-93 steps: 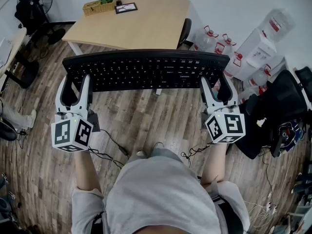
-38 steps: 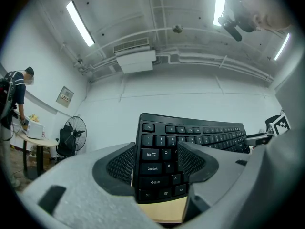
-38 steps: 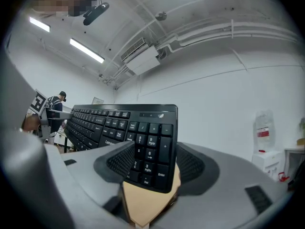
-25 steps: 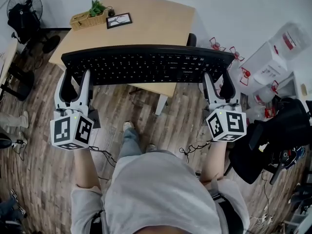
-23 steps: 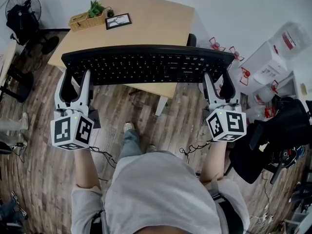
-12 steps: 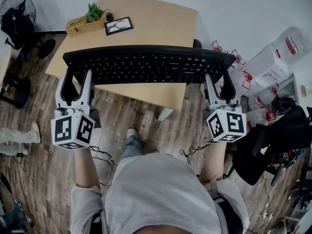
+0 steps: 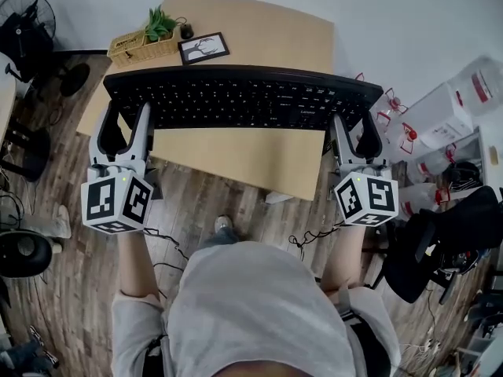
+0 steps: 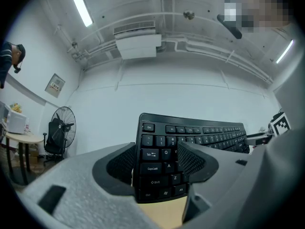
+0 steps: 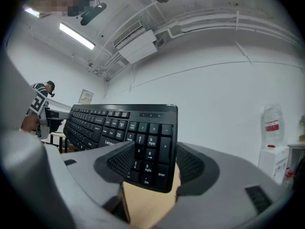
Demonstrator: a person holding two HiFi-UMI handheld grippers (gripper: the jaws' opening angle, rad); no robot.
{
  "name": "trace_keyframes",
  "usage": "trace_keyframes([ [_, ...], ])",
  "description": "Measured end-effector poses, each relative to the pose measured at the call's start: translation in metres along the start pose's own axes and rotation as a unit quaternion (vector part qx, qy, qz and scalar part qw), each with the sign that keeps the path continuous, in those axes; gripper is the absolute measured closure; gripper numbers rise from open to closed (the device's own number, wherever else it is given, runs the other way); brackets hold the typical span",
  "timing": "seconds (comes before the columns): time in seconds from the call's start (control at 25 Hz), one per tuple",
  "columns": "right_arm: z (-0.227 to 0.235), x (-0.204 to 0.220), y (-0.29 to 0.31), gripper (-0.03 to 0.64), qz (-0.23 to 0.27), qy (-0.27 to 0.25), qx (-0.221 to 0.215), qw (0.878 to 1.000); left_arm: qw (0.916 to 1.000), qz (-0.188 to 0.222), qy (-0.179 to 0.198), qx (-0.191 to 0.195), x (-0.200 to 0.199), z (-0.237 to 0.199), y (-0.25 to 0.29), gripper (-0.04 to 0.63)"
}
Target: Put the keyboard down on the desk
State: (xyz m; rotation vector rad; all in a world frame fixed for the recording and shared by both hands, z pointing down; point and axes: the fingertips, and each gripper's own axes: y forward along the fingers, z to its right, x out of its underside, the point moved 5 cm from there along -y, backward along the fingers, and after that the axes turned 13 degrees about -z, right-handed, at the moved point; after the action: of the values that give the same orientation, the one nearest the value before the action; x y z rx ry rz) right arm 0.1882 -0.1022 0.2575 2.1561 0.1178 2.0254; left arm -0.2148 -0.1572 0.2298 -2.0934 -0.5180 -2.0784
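Your left claw (image 7: 123, 129) and right claw (image 7: 354, 137) both pinch the keyboard (image 7: 244, 97) (over the desk (image 7: 251, 157)). Past the left claw, a basket (image 7: 140, 48) holds a green plant (image 7: 161, 23).

We see a black matt plastic keyboard (image 7: 244, 96) and a pale wooden table (image 7: 259, 30), smooth with a faint sheen. The grey left claw (image 8: 155, 166) looks like matt plastic, its dark pads (image 8: 119, 165) finely stippled. At far left, the tan basket (image 7: 145, 47) is woven wicker. The brown plank floor (image 7: 55, 289) shows wood grain.
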Motion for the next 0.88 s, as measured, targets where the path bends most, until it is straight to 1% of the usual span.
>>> trace_keyframes([
  [0.16, -0.008, -0.001, 0.009, 0.368, 0.004, 0.004, 0.005, 1.000, 1.0000, 0.001, 0.004, 0.004, -0.003, -0.012, 0.009, 0.322],
  [0.4, -0.010, 0.002, 0.010, 0.368, 0.000, 0.011, 0.011, 1.000, 0.9999, 0.003, 0.011, 0.011, -0.003, -0.014, 0.013, 0.322],
  [0.52, -0.008, 0.009, 0.012, 0.368, -0.009, 0.012, 0.013, 1.000, 0.9999, 0.000, 0.007, 0.015, 0.005, -0.013, 0.019, 0.322],
  [0.68, -0.003, 0.020, 0.035, 0.368, -0.026, 0.008, 0.020, 0.999, 0.9996, -0.018, -0.004, 0.021, 0.023, -0.019, 0.047, 0.322],
  [0.88, 0.004, 0.028, 0.099, 0.368, -0.069, 0.018, 0.015, 0.997, 0.9979, -0.061, -0.012, 0.019, 0.034, -0.037, 0.110, 0.322],
])
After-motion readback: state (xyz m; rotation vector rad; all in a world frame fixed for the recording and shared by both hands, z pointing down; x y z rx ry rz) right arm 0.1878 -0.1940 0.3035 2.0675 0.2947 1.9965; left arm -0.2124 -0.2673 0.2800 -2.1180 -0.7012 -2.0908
